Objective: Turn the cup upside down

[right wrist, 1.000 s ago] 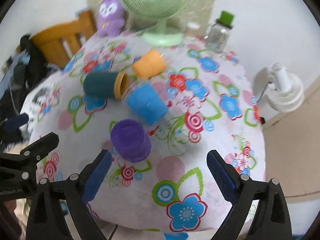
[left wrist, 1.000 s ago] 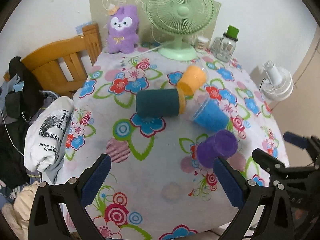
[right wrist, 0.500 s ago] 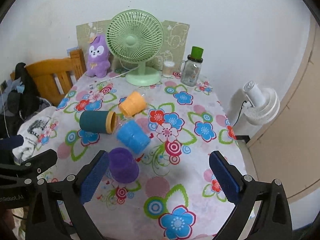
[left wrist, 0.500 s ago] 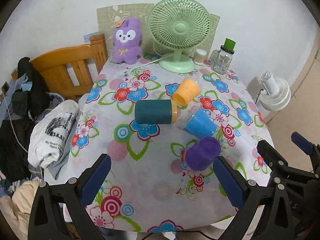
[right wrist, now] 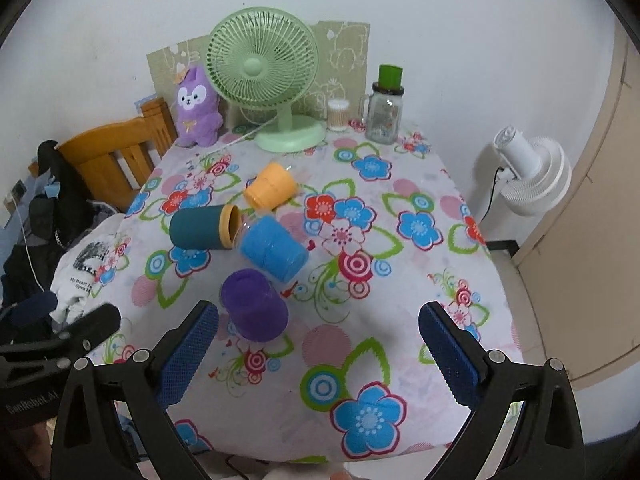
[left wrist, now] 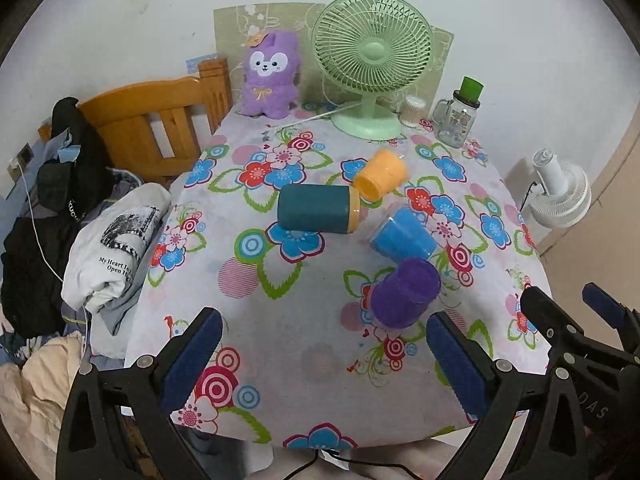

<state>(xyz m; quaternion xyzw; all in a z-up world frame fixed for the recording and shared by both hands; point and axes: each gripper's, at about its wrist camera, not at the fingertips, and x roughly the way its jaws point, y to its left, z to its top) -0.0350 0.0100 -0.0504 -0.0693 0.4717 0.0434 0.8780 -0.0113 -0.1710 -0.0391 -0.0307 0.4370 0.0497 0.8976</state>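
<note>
Several cups lie on their sides on the flowered tablecloth [left wrist: 280,320]: a dark teal cup with an orange rim [left wrist: 318,208] [right wrist: 202,227], an orange cup [left wrist: 380,176] [right wrist: 271,186], a blue cup [left wrist: 404,234] [right wrist: 274,249] and a purple cup [left wrist: 404,294] [right wrist: 254,305]. My left gripper [left wrist: 324,356] is open and empty, held back over the table's near edge. My right gripper [right wrist: 318,354] is open and empty, with its left pad [right wrist: 188,354] close to the purple cup.
A green desk fan [left wrist: 372,56], a purple plush toy [left wrist: 270,74], a glass jar with a green lid [left wrist: 460,114] and a small jar stand at the far edge. A wooden chair [left wrist: 160,116] with clothes is at the left. A white floor fan [left wrist: 560,190] stands at the right.
Both grippers have pulled back and up from the table, so the cups look smaller and farther. The cups have not moved. Both grippers stay open.
</note>
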